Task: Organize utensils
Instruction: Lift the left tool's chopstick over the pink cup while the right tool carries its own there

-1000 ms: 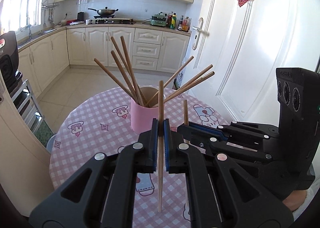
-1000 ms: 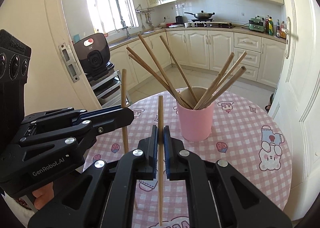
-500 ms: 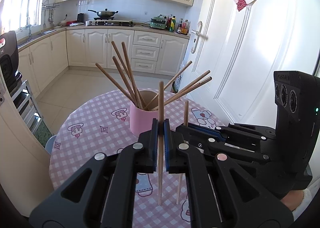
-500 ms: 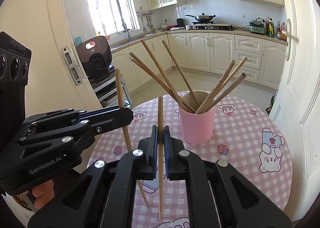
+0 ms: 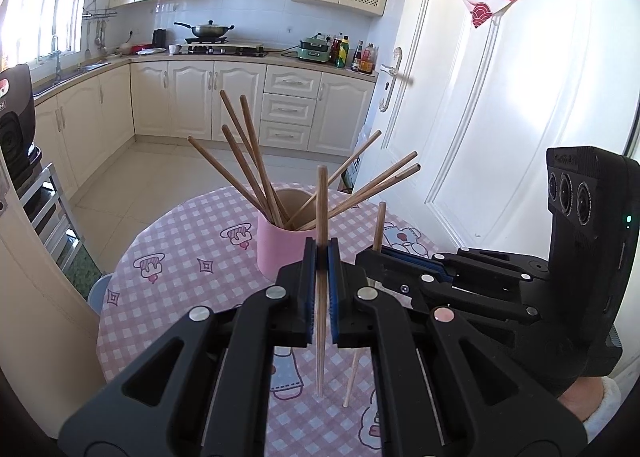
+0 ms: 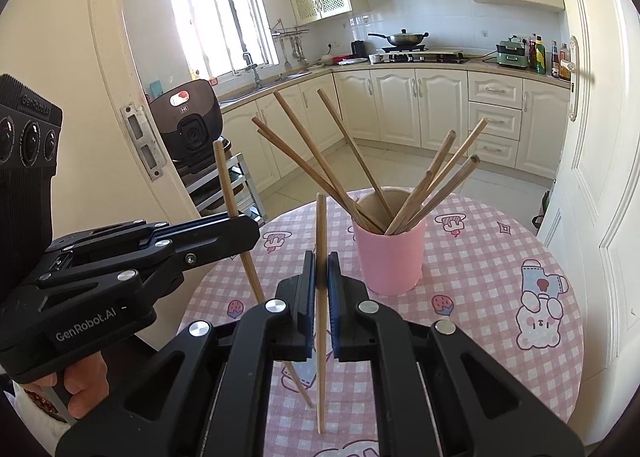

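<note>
A pink cup (image 5: pixel 280 249) (image 6: pixel 390 261) stands on the round table and holds several wooden chopsticks fanned outward. My left gripper (image 5: pixel 321 257) is shut on one upright wooden chopstick (image 5: pixel 321 209), just in front of the cup. My right gripper (image 6: pixel 321 261) is shut on another upright chopstick (image 6: pixel 321 225), left of the cup. In the left wrist view the right gripper (image 5: pixel 368 257) with its chopstick (image 5: pixel 378 229) is at the right. In the right wrist view the left gripper (image 6: pixel 248 227) with its tilted chopstick (image 6: pixel 224 177) is at the left.
The table has a pink checked cloth (image 5: pixel 180 281) (image 6: pixel 480 269) with cartoon prints. A white door (image 5: pixel 500 117) stands to the right, a rack with a dark appliance (image 6: pixel 190 121) to the left. Kitchen cabinets (image 5: pixel 240 97) are beyond.
Both grippers have risen and tilted a little, so the cup sits lower in view. The left gripper's chopstick leans more in the right wrist view. Both grips are unchanged.
</note>
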A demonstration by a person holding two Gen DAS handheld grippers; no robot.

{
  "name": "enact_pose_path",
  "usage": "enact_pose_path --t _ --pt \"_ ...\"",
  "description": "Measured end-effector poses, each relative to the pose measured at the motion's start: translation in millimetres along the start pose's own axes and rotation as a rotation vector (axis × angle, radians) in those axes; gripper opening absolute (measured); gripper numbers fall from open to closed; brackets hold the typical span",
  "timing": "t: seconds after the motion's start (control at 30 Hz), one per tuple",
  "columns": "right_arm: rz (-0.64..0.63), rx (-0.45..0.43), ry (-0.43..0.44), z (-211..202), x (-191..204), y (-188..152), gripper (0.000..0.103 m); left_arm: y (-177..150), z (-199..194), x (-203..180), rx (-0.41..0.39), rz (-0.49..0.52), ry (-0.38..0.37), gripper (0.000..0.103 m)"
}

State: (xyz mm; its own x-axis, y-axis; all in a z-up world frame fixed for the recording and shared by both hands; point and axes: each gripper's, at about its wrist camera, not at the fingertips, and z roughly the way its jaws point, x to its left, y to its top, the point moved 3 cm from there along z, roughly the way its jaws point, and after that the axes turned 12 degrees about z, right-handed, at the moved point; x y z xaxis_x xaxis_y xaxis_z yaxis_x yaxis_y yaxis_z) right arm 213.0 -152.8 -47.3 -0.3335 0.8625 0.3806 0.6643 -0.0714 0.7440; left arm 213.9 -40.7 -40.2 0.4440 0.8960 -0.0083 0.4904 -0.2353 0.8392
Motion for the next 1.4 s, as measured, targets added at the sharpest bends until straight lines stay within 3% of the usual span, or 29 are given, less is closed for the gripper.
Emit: enact_pose_path --t 0.9,1.4 --pt "0.010 -0.055 0.035 -12.6 -6.8 26.3 0.005 28.0 -4.2 8.2 -0.050 -0.010 -0.018 0.006" --pt "0.027 -0.151 0.058 -30.3 -5.6 70.1 0.005 71.3 -15.7 27.7 -0.157 -0.047 -0.010 0.006"
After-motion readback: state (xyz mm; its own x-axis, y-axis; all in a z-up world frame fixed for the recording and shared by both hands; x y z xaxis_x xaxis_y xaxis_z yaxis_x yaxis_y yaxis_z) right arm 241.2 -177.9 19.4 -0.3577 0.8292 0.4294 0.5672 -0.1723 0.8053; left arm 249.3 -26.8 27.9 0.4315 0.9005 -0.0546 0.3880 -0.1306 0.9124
